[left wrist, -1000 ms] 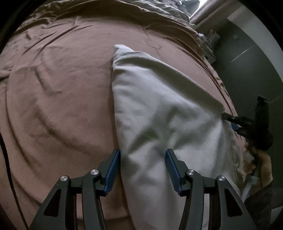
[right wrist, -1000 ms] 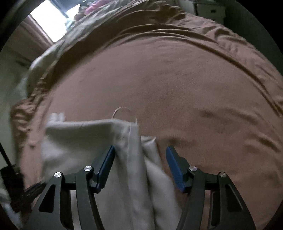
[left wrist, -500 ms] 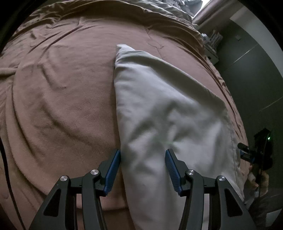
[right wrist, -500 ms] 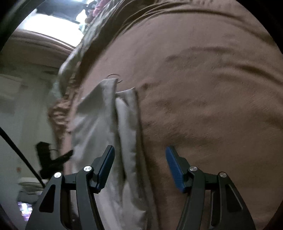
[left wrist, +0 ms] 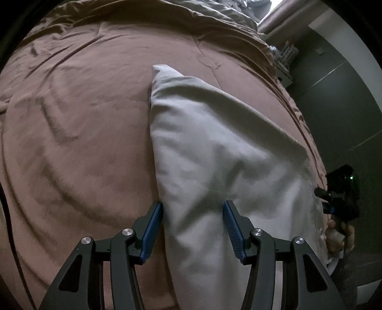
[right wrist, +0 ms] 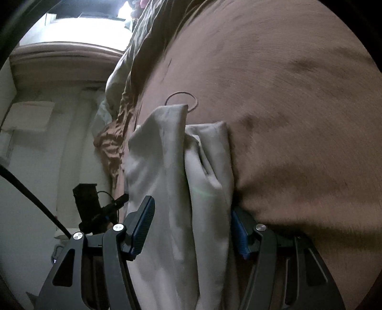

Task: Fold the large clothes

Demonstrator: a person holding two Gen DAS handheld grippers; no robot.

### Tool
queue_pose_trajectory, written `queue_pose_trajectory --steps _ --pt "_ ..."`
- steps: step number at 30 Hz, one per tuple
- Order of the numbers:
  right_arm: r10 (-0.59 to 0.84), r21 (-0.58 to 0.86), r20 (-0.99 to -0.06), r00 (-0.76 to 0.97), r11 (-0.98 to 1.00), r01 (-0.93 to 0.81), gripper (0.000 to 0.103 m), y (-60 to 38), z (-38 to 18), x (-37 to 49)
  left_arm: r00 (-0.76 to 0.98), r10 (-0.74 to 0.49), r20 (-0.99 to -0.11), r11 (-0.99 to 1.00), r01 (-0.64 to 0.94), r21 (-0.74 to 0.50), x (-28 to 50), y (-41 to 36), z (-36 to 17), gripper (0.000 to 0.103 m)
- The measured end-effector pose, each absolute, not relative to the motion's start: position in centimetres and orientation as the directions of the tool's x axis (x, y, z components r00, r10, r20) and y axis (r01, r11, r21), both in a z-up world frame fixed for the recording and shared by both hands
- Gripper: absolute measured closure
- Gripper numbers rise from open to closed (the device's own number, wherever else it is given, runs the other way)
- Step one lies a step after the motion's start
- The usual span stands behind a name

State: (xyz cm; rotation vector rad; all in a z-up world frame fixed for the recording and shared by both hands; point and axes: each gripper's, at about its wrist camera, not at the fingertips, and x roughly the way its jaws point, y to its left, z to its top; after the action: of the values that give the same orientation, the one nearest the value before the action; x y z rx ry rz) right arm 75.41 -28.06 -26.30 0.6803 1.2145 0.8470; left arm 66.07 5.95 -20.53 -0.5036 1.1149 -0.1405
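A pale grey garment (left wrist: 214,143) lies folded into a long tapering shape on the brown bed cover (left wrist: 83,119). My left gripper (left wrist: 193,205) is open at its near end. One blue pad is at the cloth's left edge and the other rests on top. My right gripper (left wrist: 339,202), held in a hand, is at the garment's right edge by the side of the bed. In the right wrist view the right gripper (right wrist: 192,206) is open with the garment (right wrist: 162,155) running loose between its jaws. The left gripper (right wrist: 95,207) shows beyond the cloth.
A thin elastic ring (right wrist: 181,95) lies on the cover (right wrist: 298,119) at the garment's far tip. Crumpled grey bedding (left wrist: 226,12) is piled at the bed's far end. A white rack (left wrist: 284,59) and dark wall (left wrist: 334,107) flank the bed. A black cable (right wrist: 31,190) crosses the left.
My right gripper has sunk and tipped toward the bed's side edge, so the garment now runs lengthwise between its jaws. The left gripper has shifted slightly along the cloth. Both stayed open.
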Motion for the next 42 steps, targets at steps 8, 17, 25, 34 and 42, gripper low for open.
queue_pose_trajectory --steps 8,17,25,34,42 --pt "0.773 0.732 -0.621 0.127 0.630 -0.258 0.064 -25.1 -25.0 76.7 0.445 -0.357 -0.822 0.864 -0.178 -0.472 67.9 6.4 -21.3 0.050" --pt "0.734 0.653 -0.639 0.230 0.676 -0.343 0.091 -23.4 -20.8 72.9 0.485 -0.291 -0.825 0.902 -0.150 -0.406 66.6 4.9 -18.2 0.084" --pt "0.730 0.606 -0.598 0.332 0.682 -0.409 0.093 -24.2 -15.6 64.9 0.575 -0.302 -0.760 0.898 -0.096 -0.430 62.9 4.2 -11.9 0.088" --pt "0.727 0.582 -0.520 0.449 0.686 -0.437 0.093 -29.4 -11.7 55.3 0.692 -0.293 -0.660 0.907 -0.018 -0.421 57.5 0.0 -3.6 0.089" --pt "0.684 0.536 -0.468 0.559 0.723 -0.436 0.093 -35.4 -6.7 47.4 0.742 -0.326 -0.585 0.909 0.077 -0.409 54.3 -7.8 1.9 0.089"
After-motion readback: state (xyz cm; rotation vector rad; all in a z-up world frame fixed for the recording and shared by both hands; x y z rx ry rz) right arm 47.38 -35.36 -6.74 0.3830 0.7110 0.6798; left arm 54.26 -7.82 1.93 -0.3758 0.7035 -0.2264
